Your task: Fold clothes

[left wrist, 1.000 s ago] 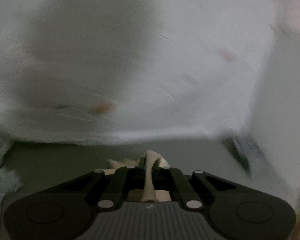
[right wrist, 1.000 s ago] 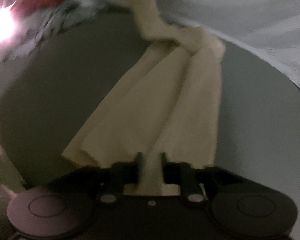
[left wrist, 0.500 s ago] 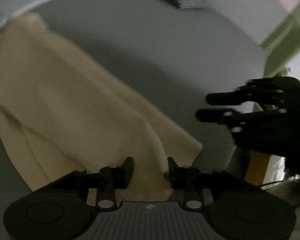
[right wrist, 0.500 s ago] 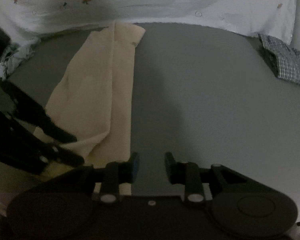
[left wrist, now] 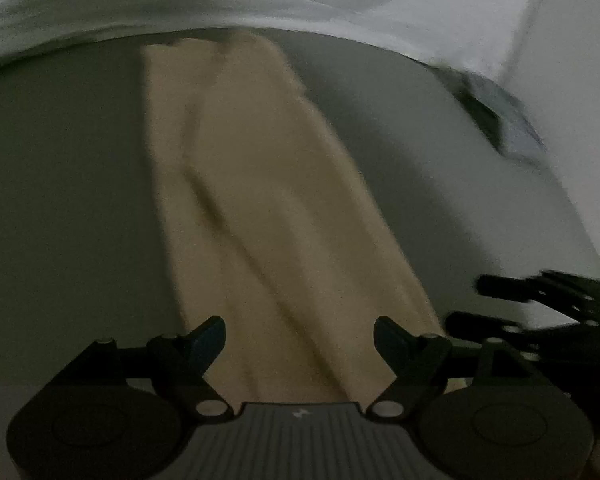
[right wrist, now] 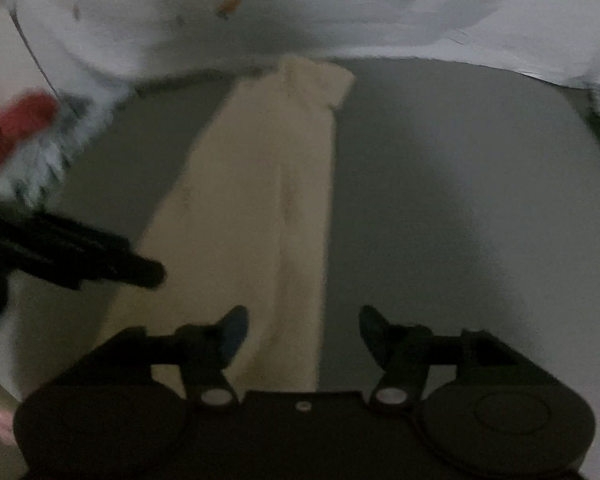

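A long cream garment point(left wrist: 260, 200) lies folded lengthwise on the grey table point(left wrist: 60, 200), running away from me. My left gripper point(left wrist: 300, 332) hovers over its near end, jaws opening wide, pads off the cloth. In the right wrist view the same cream garment point(right wrist: 260, 200) stretches ahead. My right gripper point(right wrist: 302, 322) is above its near right edge, jaws also opening, nothing pinched. The right gripper's black fingers point(left wrist: 540, 300) show at the right edge of the left view. Black left fingers point(right wrist: 80, 252) cross the left side of the right view.
A white cloth point(right wrist: 340, 8) with small coloured prints is heaped along the table's far side. A red and white patterned garment point(right wrist: 28, 140) lies at the left. A checked garment point(left wrist: 500, 120) sits at the far right. The bare grey table point(right wrist: 460, 200) spreads right of the cream garment.
Both grippers were pinching the cream garment a second ago; both have let go and spread their jaws. The garment now lies flat, and the left gripper has dropped toward it.
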Action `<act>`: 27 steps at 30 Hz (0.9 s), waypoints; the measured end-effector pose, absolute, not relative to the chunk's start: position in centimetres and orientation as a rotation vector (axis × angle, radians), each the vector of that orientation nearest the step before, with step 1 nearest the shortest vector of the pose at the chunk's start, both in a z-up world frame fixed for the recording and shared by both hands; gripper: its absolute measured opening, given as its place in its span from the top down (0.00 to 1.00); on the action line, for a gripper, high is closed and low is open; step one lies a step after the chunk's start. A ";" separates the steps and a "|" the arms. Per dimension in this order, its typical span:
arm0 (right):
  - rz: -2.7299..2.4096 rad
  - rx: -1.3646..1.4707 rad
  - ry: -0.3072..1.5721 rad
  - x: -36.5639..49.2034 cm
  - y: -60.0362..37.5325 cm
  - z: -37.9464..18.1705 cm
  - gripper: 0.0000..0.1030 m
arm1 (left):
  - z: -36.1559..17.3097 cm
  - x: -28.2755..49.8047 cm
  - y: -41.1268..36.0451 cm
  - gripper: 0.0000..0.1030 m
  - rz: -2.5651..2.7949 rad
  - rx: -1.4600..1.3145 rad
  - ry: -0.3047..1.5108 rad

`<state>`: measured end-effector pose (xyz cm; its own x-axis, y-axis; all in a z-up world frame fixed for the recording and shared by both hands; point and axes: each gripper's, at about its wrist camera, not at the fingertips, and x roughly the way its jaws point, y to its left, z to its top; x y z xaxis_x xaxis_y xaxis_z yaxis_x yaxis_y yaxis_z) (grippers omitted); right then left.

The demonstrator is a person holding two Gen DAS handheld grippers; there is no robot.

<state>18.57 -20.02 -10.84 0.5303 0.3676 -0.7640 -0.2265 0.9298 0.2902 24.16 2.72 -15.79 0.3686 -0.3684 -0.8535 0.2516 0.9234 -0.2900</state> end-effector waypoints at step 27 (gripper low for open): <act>0.552 0.501 0.945 51.6 -12.3 -16.3 0.98 | -19.2 41.5 11.6 0.18 -0.125 -0.287 1.063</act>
